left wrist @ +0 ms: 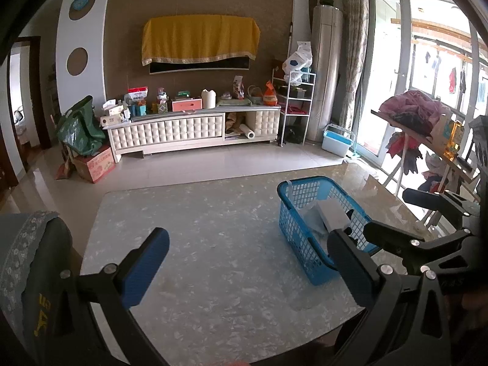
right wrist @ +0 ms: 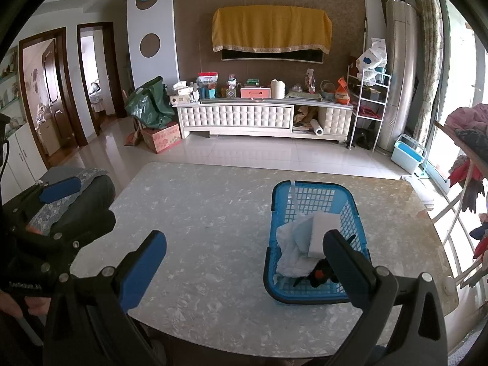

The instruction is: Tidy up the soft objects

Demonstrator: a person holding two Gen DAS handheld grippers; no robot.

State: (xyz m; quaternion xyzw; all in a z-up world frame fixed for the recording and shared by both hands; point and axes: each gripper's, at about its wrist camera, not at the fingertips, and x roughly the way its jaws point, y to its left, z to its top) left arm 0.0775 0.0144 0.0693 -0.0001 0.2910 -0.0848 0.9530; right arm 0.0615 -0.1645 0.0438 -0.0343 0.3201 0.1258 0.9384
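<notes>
Basket [right wrist: 317,238]: no legible writing.

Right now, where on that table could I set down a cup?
Bare tabletop runs from the basket leftward to the chair, and beyond the basket too. The basket is crowded with cloths.

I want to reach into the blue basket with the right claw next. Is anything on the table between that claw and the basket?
Nothing visible. The right claw is open above bare table, and the blue basket sits just ahead on its right side, holding white cloth and a white block.
</notes>
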